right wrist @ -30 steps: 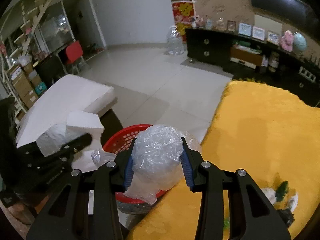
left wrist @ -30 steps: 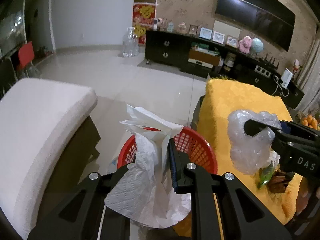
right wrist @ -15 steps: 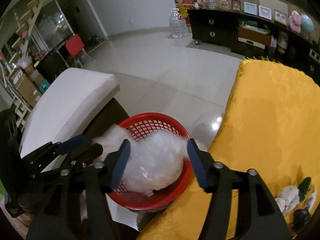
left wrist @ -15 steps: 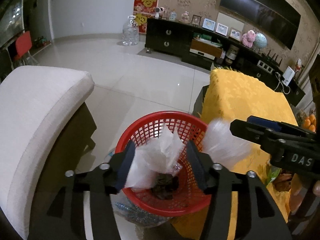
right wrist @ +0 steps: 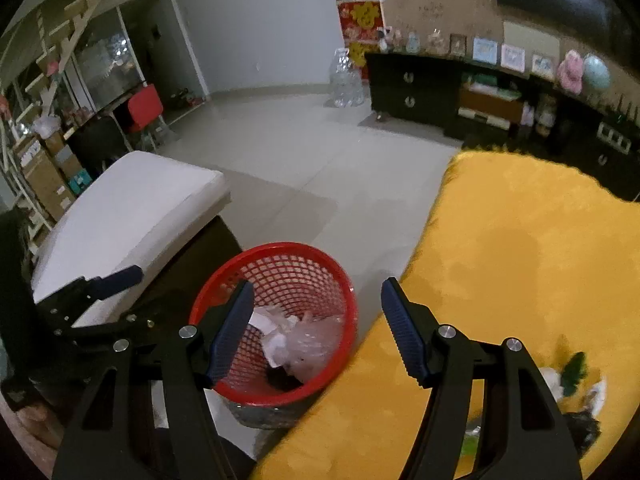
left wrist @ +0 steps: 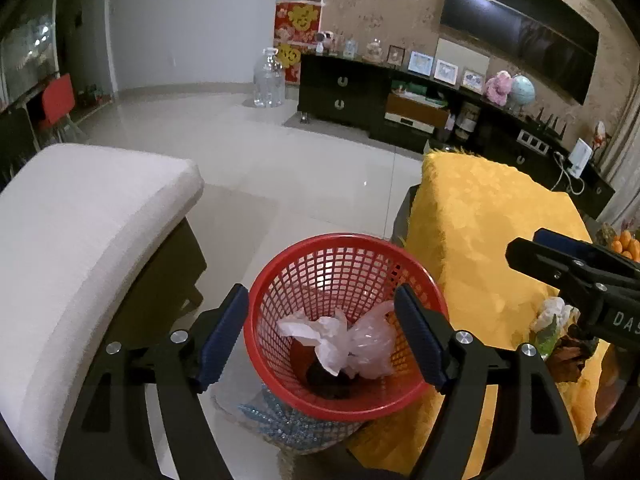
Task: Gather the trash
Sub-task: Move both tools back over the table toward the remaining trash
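A red mesh basket [left wrist: 344, 240] [right wrist: 280, 249] stands on the floor between a white seat and a yellow-covered table. Inside it lie a crumpled white tissue [left wrist: 320, 334] [right wrist: 272, 330] and a clear plastic bag [left wrist: 372, 340] [right wrist: 310, 340] on some dark scraps. My left gripper [left wrist: 320, 294] hovers above the basket with its jaws opening and nothing between the pads. My right gripper [right wrist: 318, 284] is open and empty over the basket's right side, and its fingers [left wrist: 560, 264] show at the right of the left wrist view. More scraps [left wrist: 556, 316] [right wrist: 572, 376] lie on the yellow cloth.
The white cushioned seat [left wrist: 80, 220] is left of the basket; the yellow-covered table [left wrist: 480, 220] is right of it. Oranges [left wrist: 628, 245] sit at the table's far right. A black cabinet [left wrist: 344, 92] and a clear water jug [left wrist: 270, 80] stand across the tiled floor.
Both grippers were shut, the left on the tissue and the right on the plastic bag. Both jaws have spread, and the tissue and bag have dropped into the red basket.
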`<action>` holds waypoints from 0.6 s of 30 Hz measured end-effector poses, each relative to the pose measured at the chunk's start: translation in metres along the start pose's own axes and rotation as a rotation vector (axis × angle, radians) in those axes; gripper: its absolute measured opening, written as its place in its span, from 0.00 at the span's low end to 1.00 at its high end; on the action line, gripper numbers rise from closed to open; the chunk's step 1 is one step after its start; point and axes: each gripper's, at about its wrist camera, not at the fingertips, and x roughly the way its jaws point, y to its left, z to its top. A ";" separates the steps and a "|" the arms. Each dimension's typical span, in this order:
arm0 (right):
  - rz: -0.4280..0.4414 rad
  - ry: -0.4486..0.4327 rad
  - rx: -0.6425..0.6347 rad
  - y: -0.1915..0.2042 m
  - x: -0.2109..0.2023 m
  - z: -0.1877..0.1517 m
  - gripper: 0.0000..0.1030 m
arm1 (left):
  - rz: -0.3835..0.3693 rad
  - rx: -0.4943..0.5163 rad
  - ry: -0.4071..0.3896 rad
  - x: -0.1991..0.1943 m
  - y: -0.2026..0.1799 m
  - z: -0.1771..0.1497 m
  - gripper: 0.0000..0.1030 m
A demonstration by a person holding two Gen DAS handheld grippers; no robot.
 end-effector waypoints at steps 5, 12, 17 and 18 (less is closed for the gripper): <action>-0.063 -0.052 -0.009 -0.006 -0.025 -0.009 0.67 | 0.003 0.023 -0.028 -0.016 -0.010 -0.004 0.72; -0.141 -0.110 0.017 -0.027 -0.059 -0.028 0.73 | -0.018 0.061 -0.040 -0.027 -0.034 -0.009 0.75; -0.222 -0.125 0.053 -0.059 -0.088 -0.054 0.73 | -0.046 0.084 -0.033 -0.028 -0.053 -0.013 0.75; -0.236 -0.126 0.059 -0.064 -0.091 -0.058 0.73 | -0.051 0.090 -0.031 -0.028 -0.057 -0.014 0.75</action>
